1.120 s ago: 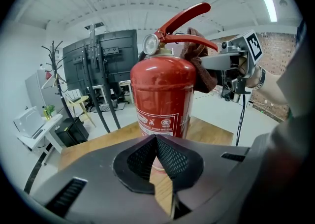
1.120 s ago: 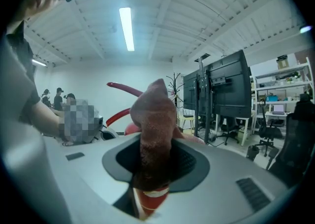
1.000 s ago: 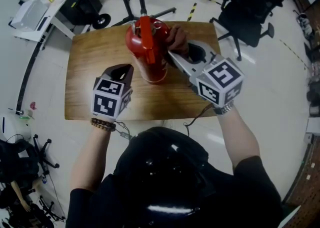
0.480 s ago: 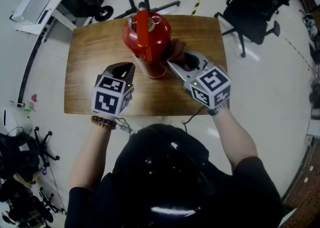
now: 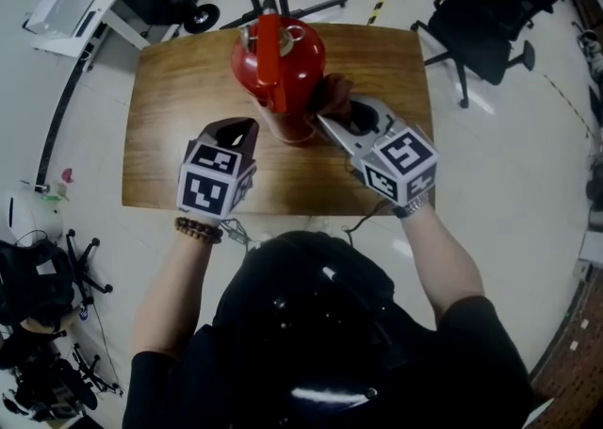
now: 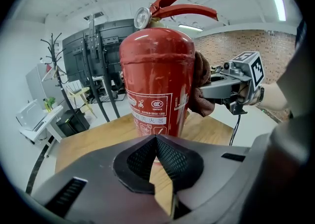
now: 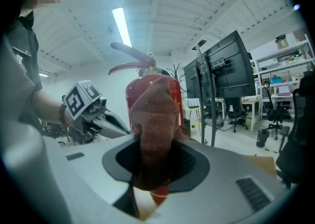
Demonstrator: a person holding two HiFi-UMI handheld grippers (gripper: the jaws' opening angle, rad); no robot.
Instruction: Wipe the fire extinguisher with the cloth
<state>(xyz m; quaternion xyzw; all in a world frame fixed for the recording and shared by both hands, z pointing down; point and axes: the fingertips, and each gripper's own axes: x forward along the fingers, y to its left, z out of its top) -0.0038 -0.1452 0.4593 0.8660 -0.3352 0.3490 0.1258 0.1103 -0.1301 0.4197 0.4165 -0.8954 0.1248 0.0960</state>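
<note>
Wooden table (image 5: 170, 107) with fire extinguisher (image 5: 287, 69); right tool (image 7: 155, 161) tight on cloth (image 7: 155, 112), left tool (image 6: 156, 143) closed, empty.

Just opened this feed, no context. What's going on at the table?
A person works with a gripper in each hand. The right gripper is shut on a brown cloth and holds it against the side of the red fire extinguisher, which stands upright on the wooden table. The left gripper is shut and empty, near the extinguisher but not touching it.
</note>
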